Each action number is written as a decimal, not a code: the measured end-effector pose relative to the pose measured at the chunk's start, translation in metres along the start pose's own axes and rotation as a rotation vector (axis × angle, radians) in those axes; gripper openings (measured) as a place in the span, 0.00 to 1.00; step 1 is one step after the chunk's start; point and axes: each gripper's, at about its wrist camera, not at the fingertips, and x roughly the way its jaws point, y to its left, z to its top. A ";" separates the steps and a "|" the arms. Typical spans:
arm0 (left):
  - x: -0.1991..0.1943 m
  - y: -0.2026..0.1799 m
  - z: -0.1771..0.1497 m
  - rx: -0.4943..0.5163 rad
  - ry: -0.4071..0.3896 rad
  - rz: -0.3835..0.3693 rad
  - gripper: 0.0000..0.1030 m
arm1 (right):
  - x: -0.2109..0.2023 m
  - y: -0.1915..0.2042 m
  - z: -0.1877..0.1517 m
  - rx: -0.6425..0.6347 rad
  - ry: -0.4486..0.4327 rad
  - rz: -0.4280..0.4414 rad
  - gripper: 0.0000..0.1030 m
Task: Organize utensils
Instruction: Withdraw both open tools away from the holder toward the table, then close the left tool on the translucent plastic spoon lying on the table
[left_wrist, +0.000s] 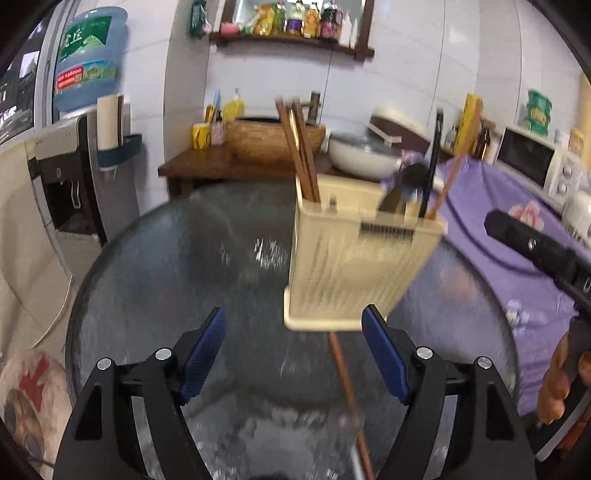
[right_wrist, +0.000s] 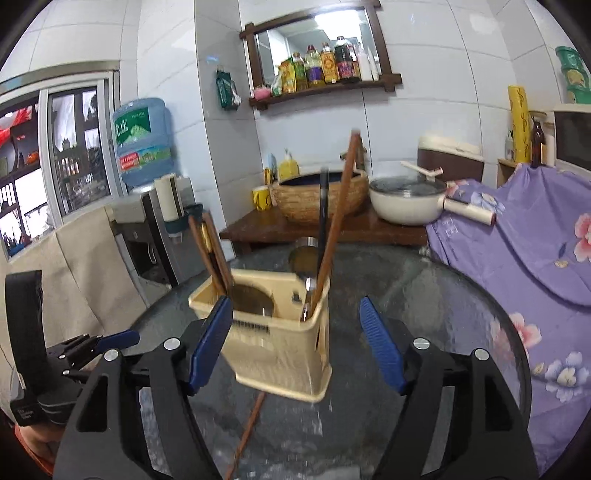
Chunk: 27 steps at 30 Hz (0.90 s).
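Both tools stand wide apart with nothing between the pads: the left gripper and the right gripper each hang empty over the glass table. The cream utensil holder sits on that table, blurred, with chopsticks and a ladle standing in it. One loose chopstick lies just in front of the holder. Behind the holder, the water jug carries green and red labels, too smeared to read.
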 end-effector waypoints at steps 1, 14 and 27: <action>0.003 -0.005 -0.013 0.024 0.026 0.015 0.72 | 0.001 0.002 -0.012 -0.008 0.027 -0.017 0.70; 0.040 -0.031 -0.072 0.064 0.195 -0.030 0.69 | -0.007 -0.024 -0.108 0.061 0.179 -0.119 0.70; 0.051 -0.040 -0.079 0.059 0.210 -0.058 0.36 | -0.001 -0.023 -0.122 0.068 0.228 -0.090 0.70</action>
